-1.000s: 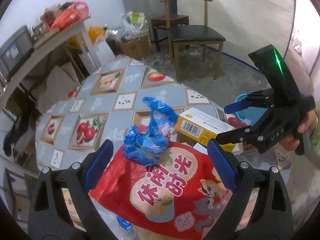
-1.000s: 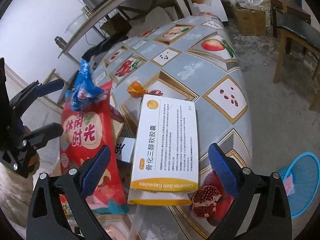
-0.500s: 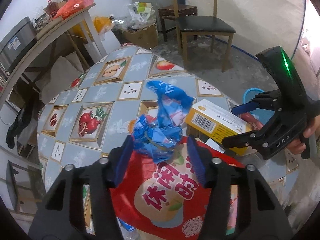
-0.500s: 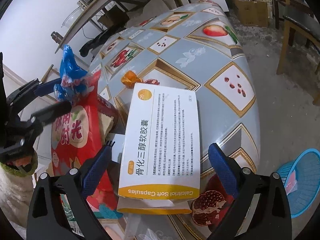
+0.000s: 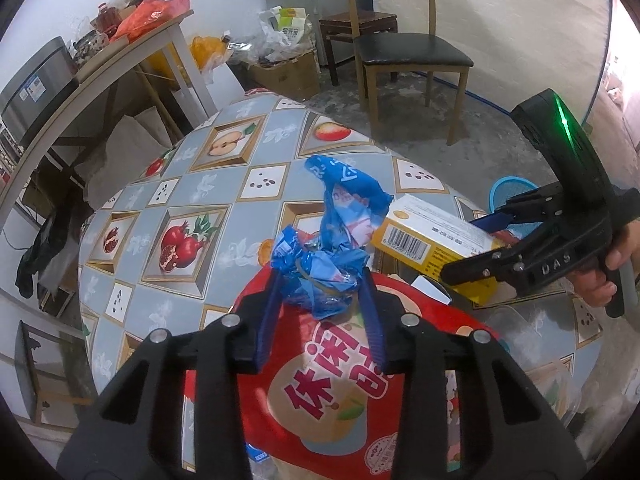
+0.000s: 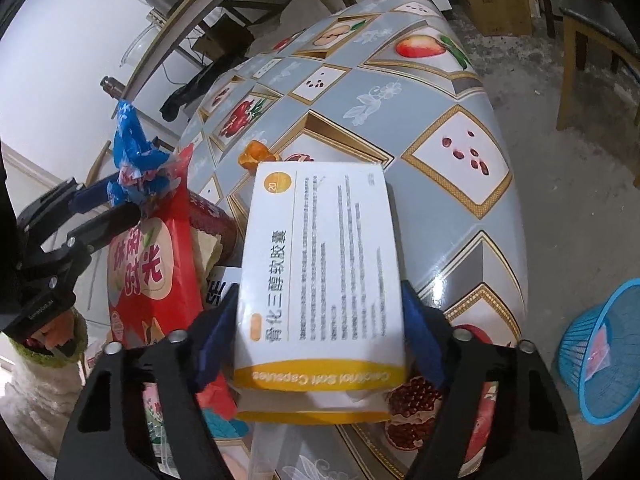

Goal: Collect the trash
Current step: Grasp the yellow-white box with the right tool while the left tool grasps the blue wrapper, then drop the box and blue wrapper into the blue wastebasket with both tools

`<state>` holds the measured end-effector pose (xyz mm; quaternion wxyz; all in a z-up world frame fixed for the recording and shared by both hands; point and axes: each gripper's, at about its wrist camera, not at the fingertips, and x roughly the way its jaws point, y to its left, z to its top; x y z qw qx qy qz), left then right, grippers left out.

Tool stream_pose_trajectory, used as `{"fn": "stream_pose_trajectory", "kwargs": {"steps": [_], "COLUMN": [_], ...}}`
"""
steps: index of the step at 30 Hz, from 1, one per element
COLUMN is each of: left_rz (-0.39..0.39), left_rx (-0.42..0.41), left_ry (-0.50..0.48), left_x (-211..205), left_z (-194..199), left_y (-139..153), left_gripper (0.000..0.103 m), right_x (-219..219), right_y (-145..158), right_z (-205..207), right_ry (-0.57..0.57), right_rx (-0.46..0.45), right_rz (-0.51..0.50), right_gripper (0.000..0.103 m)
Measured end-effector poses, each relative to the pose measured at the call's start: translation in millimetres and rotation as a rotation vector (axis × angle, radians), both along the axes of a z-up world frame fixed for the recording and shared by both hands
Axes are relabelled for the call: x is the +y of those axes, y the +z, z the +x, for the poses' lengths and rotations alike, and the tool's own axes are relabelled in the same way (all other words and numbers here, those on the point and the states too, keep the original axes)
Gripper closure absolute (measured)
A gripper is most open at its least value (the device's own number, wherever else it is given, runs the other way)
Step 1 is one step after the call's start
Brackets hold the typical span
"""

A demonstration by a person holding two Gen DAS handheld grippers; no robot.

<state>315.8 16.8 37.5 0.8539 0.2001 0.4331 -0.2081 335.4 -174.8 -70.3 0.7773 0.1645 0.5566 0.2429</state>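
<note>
A crumpled blue wrapper [image 5: 344, 200] lies on top of a red snack bag [image 5: 340, 380] on the fruit-patterned table [image 5: 200, 192]. My left gripper [image 5: 320, 280] is closing, and both pads press on the wrapper's lower bunch. A white and yellow medicine box [image 6: 320, 220] lies flat to the right of the bag. My right gripper [image 6: 318, 296] is also closing, its pads against the two long sides of the box. The left wrist view shows the right gripper [image 5: 460, 246] across the box end, held by a hand [image 5: 600, 280].
A piece of orange peel [image 6: 254, 154] lies on the table beyond the box. A blue basket [image 6: 600, 360] stands on the floor right of the table. A wooden chair [image 5: 408, 52], a cardboard box [image 5: 284, 76] and a cluttered side table [image 5: 120, 60] stand further back.
Both grippers were wide open a second ago. The left jaws have narrowed onto the blue wrapper, and the right jaws have come in against the sides of the medicine box.
</note>
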Motion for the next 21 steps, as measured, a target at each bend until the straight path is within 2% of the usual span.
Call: {"fn": "stream_pose_trajectory", "kwargs": {"steps": [21], "left_rz": [-0.065], "left_rx": [-0.042], "left_ry": [0.046], "left_x": [5], "left_z": [-11], "left_y": [23], "left_gripper": [0.073], "right_x": [-21], "right_y": [14], "right_z": [-4], "right_ry": [-0.061], "right_rx": [-0.047], "right_rz": [0.057], "right_gripper": [0.034]}}
